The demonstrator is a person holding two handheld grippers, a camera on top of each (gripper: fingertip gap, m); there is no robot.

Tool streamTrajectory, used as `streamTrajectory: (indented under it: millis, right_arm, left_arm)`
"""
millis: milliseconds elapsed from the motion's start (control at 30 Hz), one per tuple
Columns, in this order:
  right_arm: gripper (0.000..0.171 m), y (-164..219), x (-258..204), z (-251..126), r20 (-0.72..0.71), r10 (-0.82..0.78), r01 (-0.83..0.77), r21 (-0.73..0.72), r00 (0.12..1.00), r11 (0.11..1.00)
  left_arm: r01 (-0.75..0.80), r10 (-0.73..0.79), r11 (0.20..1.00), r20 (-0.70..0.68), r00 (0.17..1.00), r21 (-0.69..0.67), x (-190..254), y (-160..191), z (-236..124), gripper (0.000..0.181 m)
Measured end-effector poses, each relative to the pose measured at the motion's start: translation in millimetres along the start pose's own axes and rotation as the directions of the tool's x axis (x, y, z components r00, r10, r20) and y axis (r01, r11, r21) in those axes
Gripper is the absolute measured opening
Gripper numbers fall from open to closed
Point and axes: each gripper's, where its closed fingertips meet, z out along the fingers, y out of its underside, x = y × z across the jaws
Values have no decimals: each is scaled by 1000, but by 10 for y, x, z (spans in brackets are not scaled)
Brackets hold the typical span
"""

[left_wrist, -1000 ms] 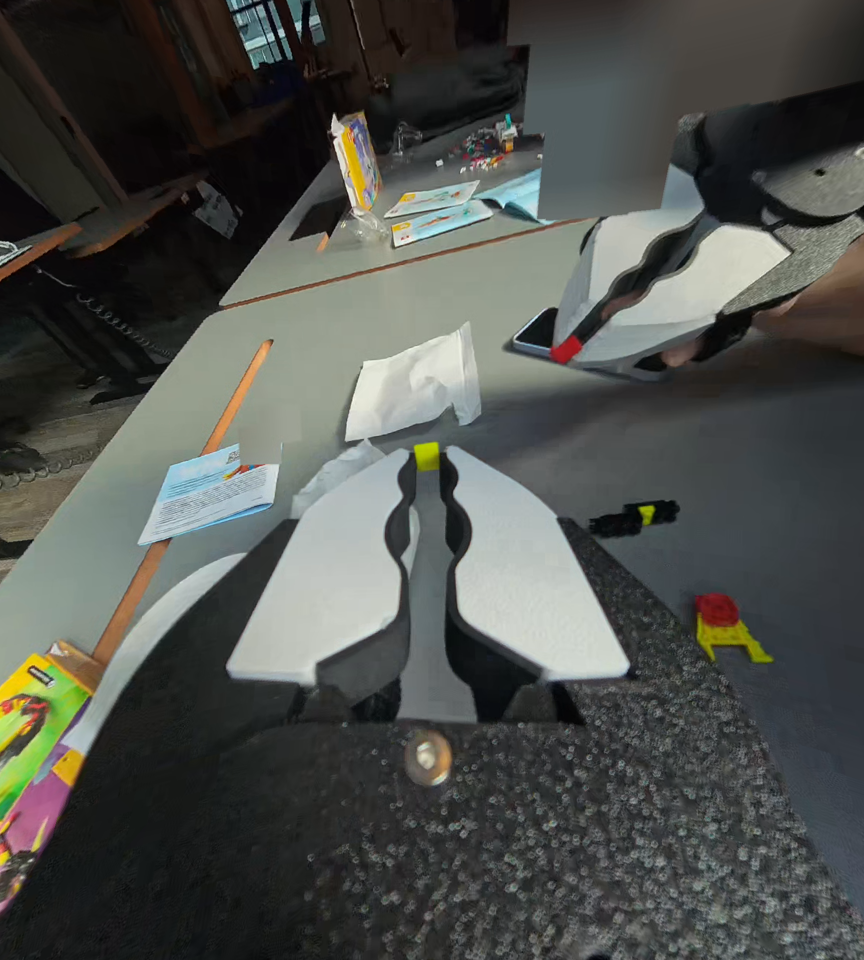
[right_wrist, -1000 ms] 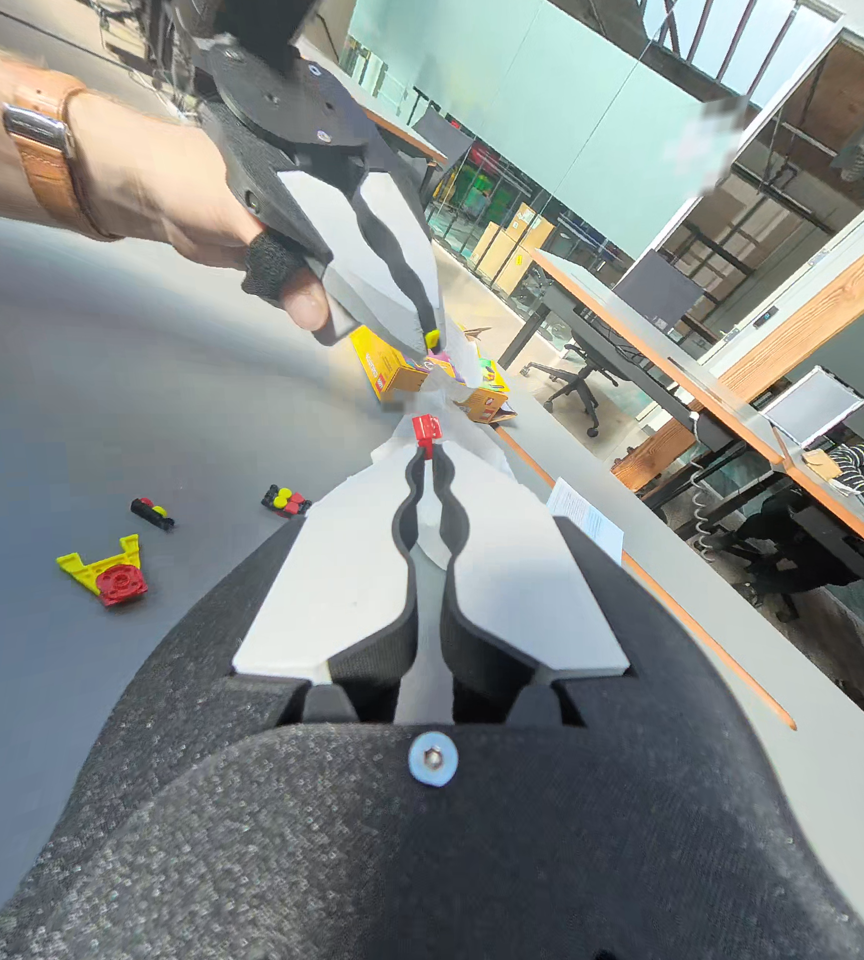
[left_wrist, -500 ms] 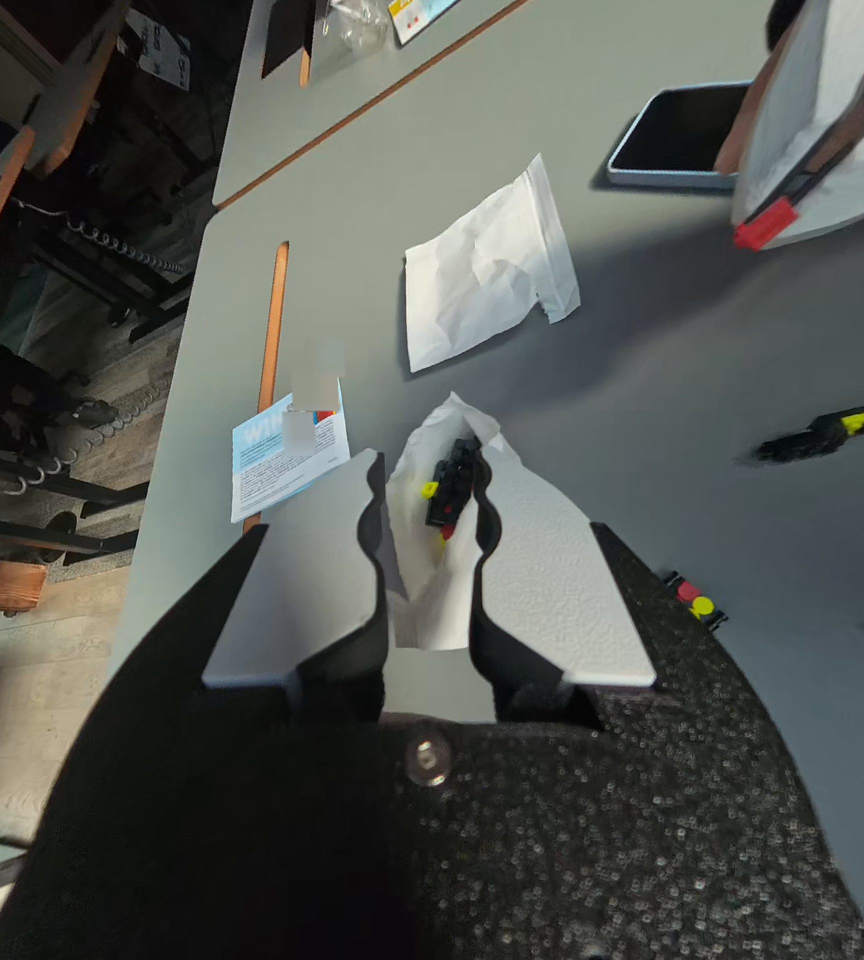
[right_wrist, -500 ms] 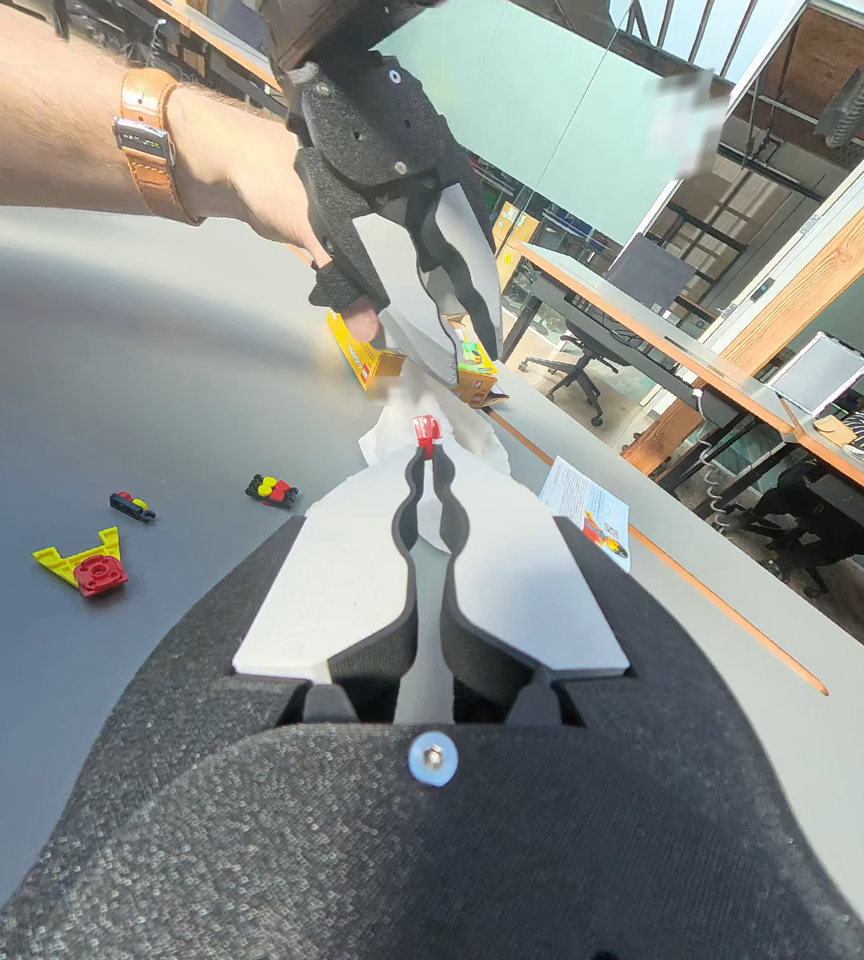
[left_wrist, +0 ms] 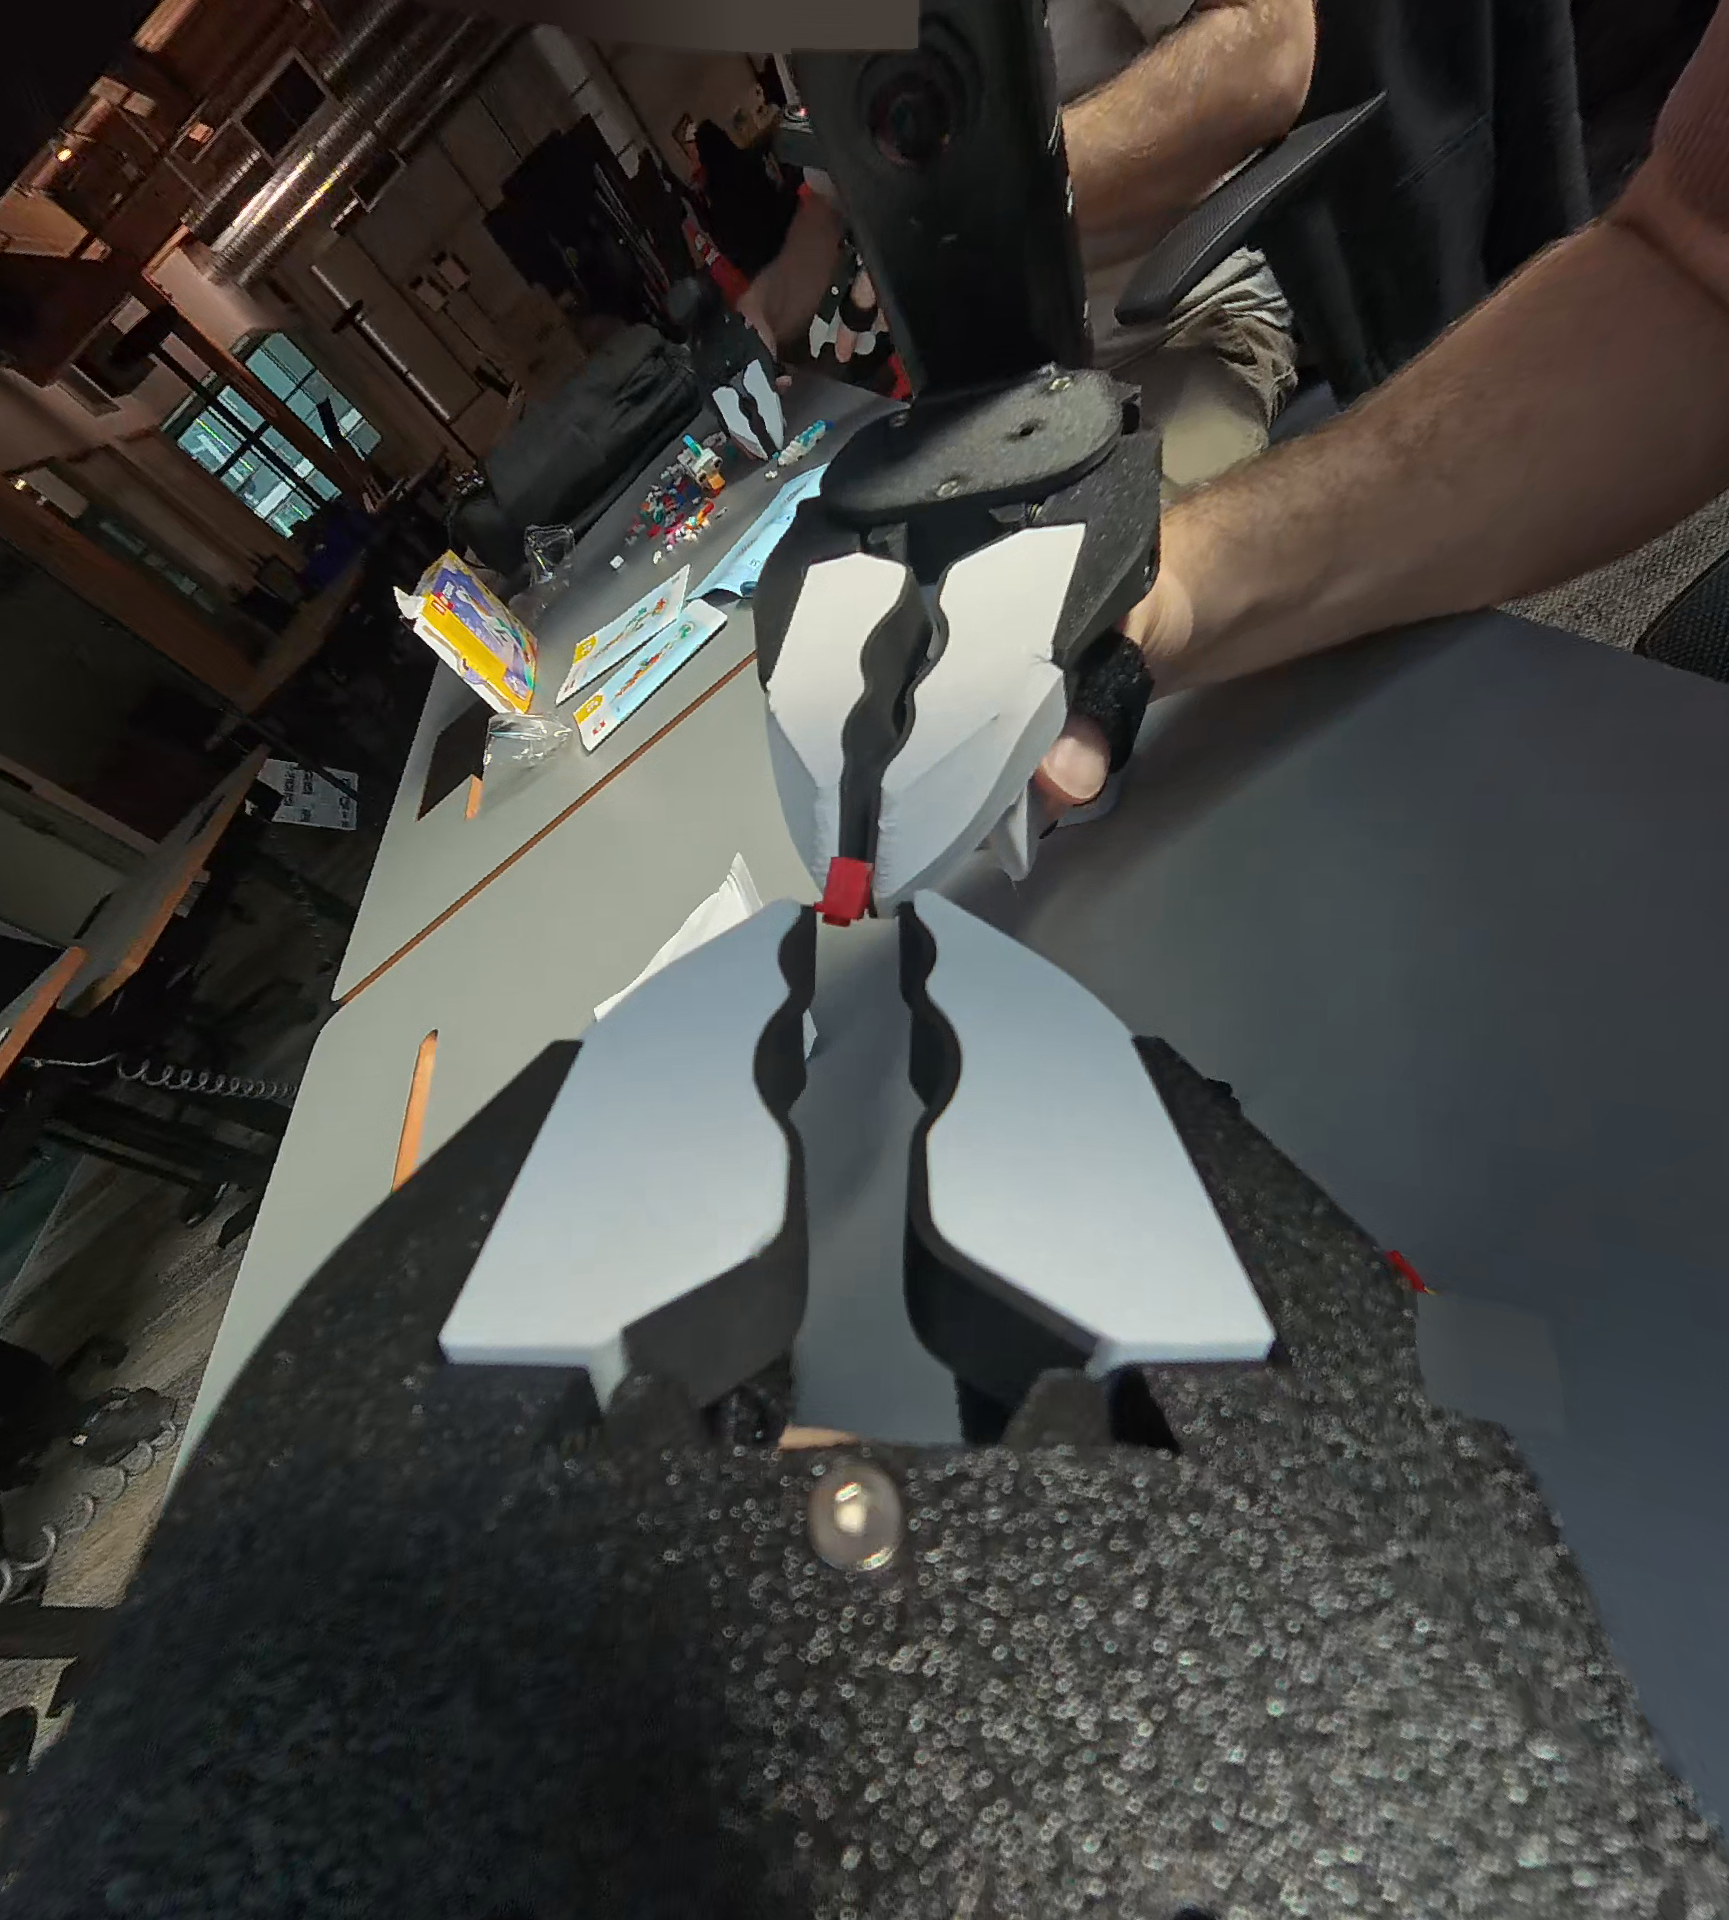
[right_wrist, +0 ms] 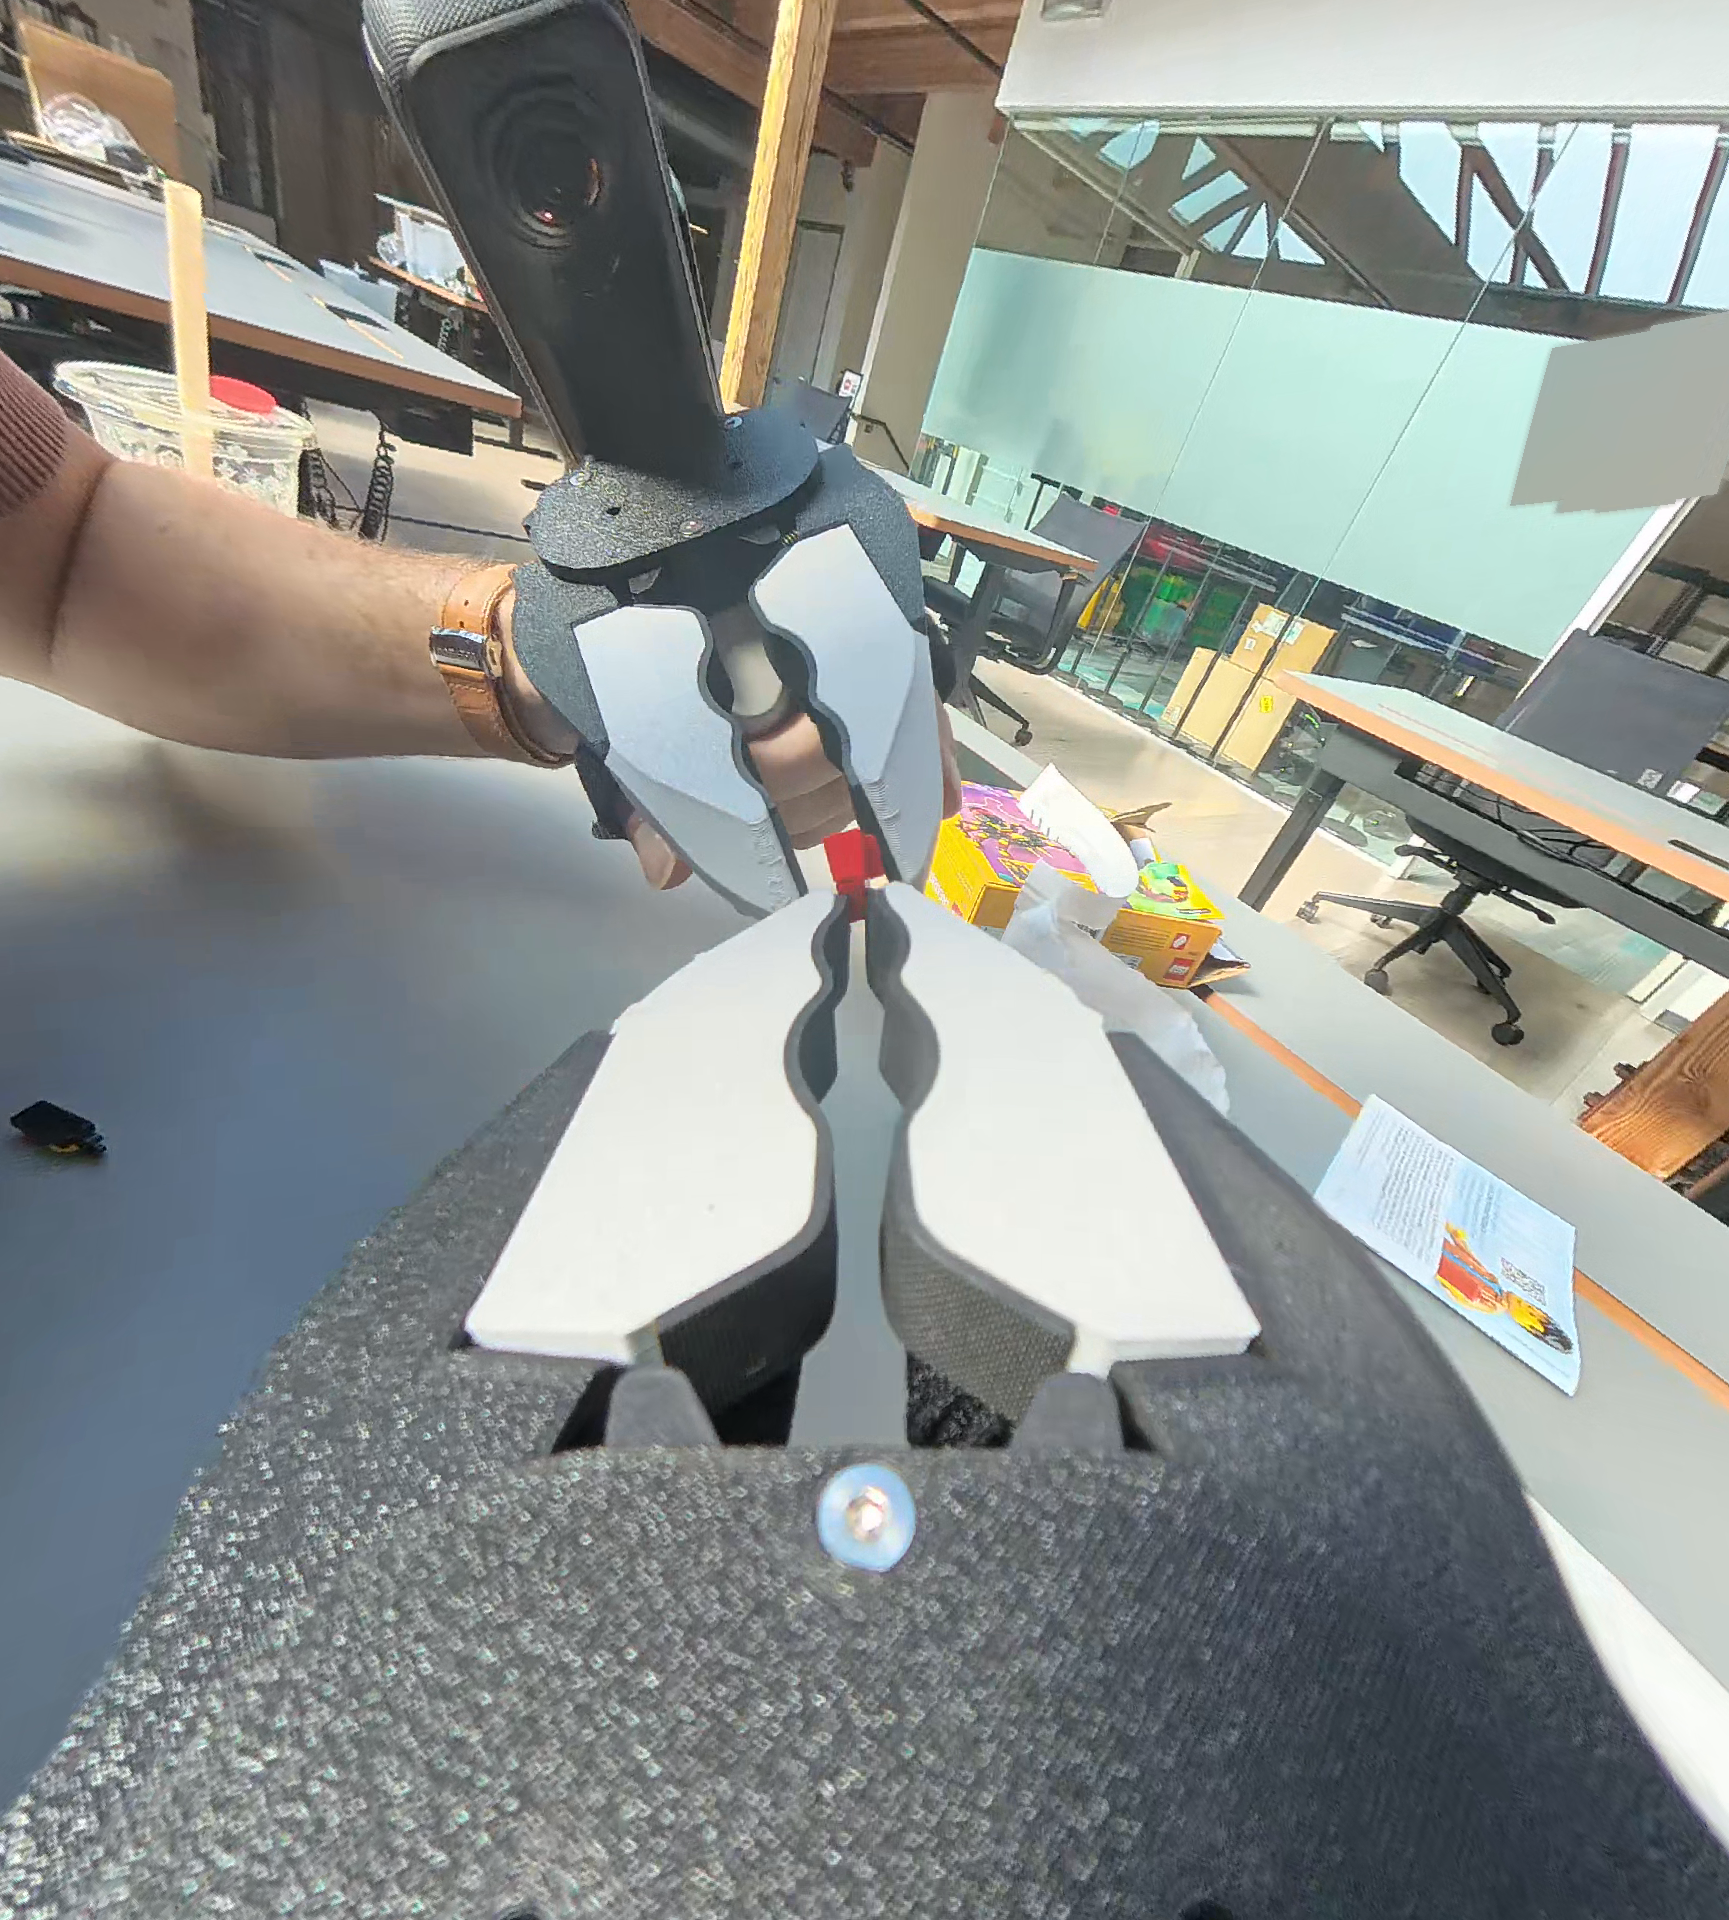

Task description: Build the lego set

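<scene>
In the right wrist view my right gripper [right_wrist: 858,902] is shut on a small red lego piece [right_wrist: 852,858] that sticks out past its tips. My left gripper [right_wrist: 847,883] faces it tip to tip, above the grey table [right_wrist: 216,1039]. Its fingers straddle the red piece with a gap showing on one side, so the pads do not clamp it. In the left wrist view my left gripper [left_wrist: 852,920] stands open. The red piece [left_wrist: 844,885] sits near its left fingertip [left_wrist: 787,925], still held by the right gripper [left_wrist: 855,881].
A yellow lego box [right_wrist: 1047,883] and a crumpled white bag [right_wrist: 1130,987] lie behind the grippers. A leaflet [right_wrist: 1452,1236] lies near the right table edge. A small black piece [right_wrist: 58,1120] lies at the left. A plastic cup [right_wrist: 205,436] stands far left. Both grippers' tips are close together, under 4 cm apart.
My left gripper held a yellow piece, opened over the white bag and came away without it. It then rose, narrowed partly, and now meets the right gripper, which kept hold of the red piece.
</scene>
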Motion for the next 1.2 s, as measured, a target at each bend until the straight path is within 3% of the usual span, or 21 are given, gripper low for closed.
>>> streamTrajectory:
  millis: [133, 233, 333, 667, 767, 867, 1067, 1200]
  right_arm:
    - [3, -22, -18, -12, 21, 20, -20, 19, 1000, 1000]
    - [3, 12, 44, 21, -72, -46, 44, -32, 996, 999]
    - [2, 46, 30, 27, -69, -53, 50, -47, 996, 998]
    - [3, 122, 28, 85, -192, -359, 320, -206, 913, 925]
    - [2, 141, 135, 67, -252, -384, 323, -252, 888, 912]
    - [1, 199, 104, 86, -212, -340, 286, -251, 916, 925]
    - [1, 266, 209, 88, -230, -324, 252, -292, 918, 922]
    - [2, 393, 547, 315, -161, -320, 221, -444, 934, 868]
  left_arm:
    - [31, -31, 999, 19, 999, 9, -4, -9, -26, 7]
    - [74, -73, 997, 55, 996, -15, -44, 42, -33, 5]
    - [104, -101, 994, 71, 992, -31, -25, 74, -36, 5]
    - [195, -190, 980, 92, 977, -42, 8, 171, -88, 5]
    - [209, -207, 977, 31, 978, -53, 149, 186, -54, 2]
    - [226, -214, 970, 137, 967, -84, 34, 317, -73, 2]
    - [234, -216, 966, 159, 963, -106, -21, 426, -182, 3]
    - [200, -118, 914, 241, 963, -352, -511, 826, -326, 3]
